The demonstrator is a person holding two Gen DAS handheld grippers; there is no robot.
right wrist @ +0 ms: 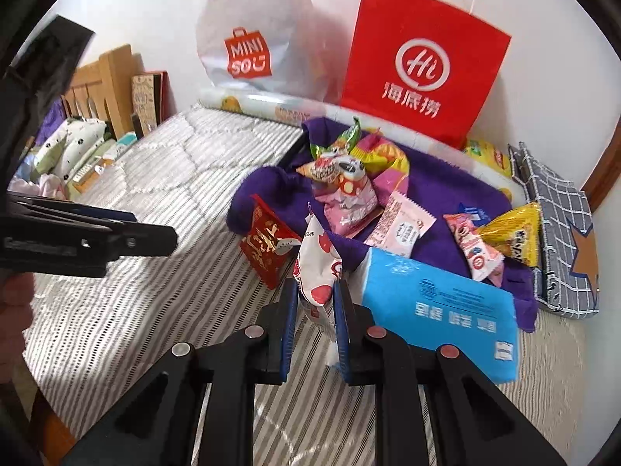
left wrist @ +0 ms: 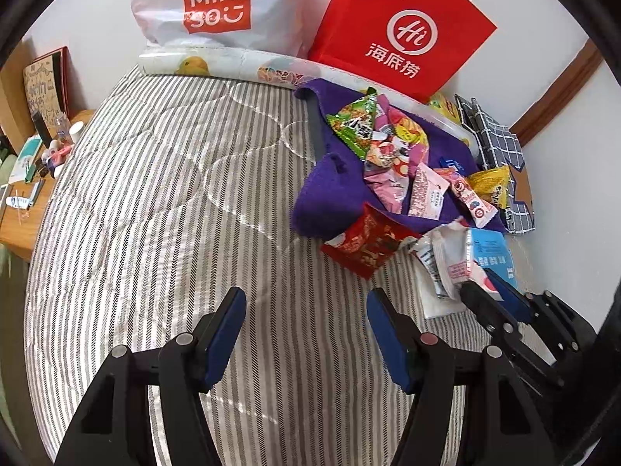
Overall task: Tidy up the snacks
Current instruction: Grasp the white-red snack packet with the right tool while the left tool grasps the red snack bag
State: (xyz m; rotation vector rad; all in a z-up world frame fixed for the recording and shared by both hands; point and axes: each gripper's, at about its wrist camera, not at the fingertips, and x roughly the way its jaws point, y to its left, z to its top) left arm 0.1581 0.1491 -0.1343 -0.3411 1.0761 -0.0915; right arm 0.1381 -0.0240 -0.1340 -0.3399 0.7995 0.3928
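Snacks (left wrist: 392,155) are heaped on a purple towel (left wrist: 330,194), taken as the landmark, which lies on a striped mattress (left wrist: 155,194).

Left of the towel, a desk (left wrist: 23,209) crowded with small items is shown only in the left wrist view; in the right wrist view a wooden headboard (right wrist: 104,77) and pillows (right wrist: 70,143) are seen there instead. Behind the towel, a white Miniso bag (left wrist: 217,4) and a red bag (left wrist: 403,35) are stood against the wall in both views. The left gripper (left wrist: 306,306) is held over bare mattress left of and in front of the towel, jaws apart with nothing between them.

At the towel's front edge, a red packet (right wrist: 264,248) is seen, and a white packet (right wrist: 318,272) is clamped between the pads of the right gripper (right wrist: 315,295); the pinch is seen end-on only in the right wrist view. A blue pack (right wrist: 442,306) lies just right of it. Right of the towel, a yellow packet (right wrist: 512,237) and a checked pouch (right wrist: 562,229) are seen.
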